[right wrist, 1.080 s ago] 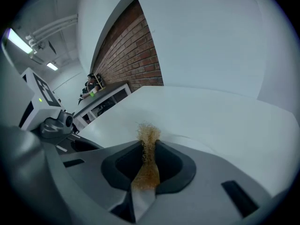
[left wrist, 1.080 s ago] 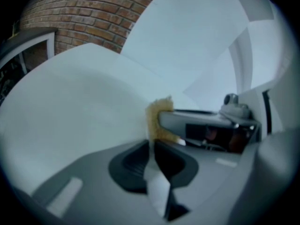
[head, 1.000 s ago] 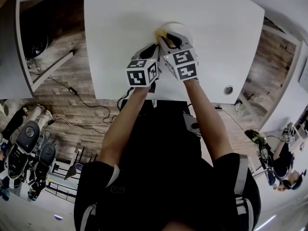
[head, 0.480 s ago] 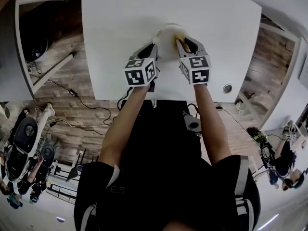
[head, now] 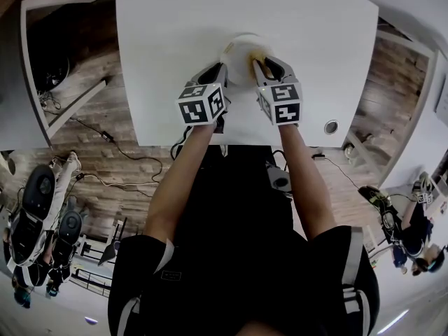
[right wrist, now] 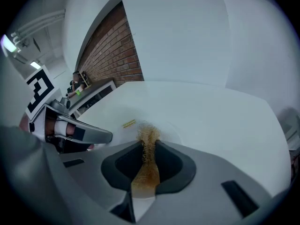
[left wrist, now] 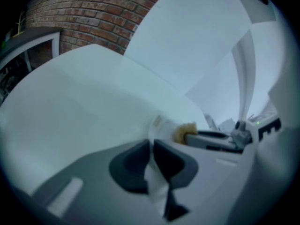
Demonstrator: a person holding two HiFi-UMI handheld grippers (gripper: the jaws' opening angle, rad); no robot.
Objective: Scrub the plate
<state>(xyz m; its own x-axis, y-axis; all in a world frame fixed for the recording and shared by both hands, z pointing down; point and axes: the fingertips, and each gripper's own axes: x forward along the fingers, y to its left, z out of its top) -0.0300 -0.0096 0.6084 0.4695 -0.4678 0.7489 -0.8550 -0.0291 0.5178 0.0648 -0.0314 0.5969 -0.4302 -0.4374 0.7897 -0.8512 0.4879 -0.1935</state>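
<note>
A white plate (head: 240,47) lies on the white table (head: 168,40) near its front edge. My left gripper (head: 223,70) is shut on the plate's near left rim; in the left gripper view the thin rim (left wrist: 161,131) runs between the closed jaws of that gripper (left wrist: 151,147). My right gripper (head: 260,66) is shut on a golden-brown scrubber (head: 260,54) pressed on the plate's right side. The right gripper view shows the scrubber (right wrist: 146,139) squeezed in that gripper (right wrist: 149,150), with the plate (right wrist: 171,129) under it and the left gripper (right wrist: 82,134) to the left.
A round cable hole (head: 331,127) sits in the table's near right corner. Wooden floor with cables (head: 119,152) surrounds the table. People (head: 35,215) stand at the left and right. A brick wall (left wrist: 89,13) is beyond.
The right gripper swept the scrubber from the plate's left side to its right side, then slightly back toward me. The left gripper has kept its hold on the rim.
</note>
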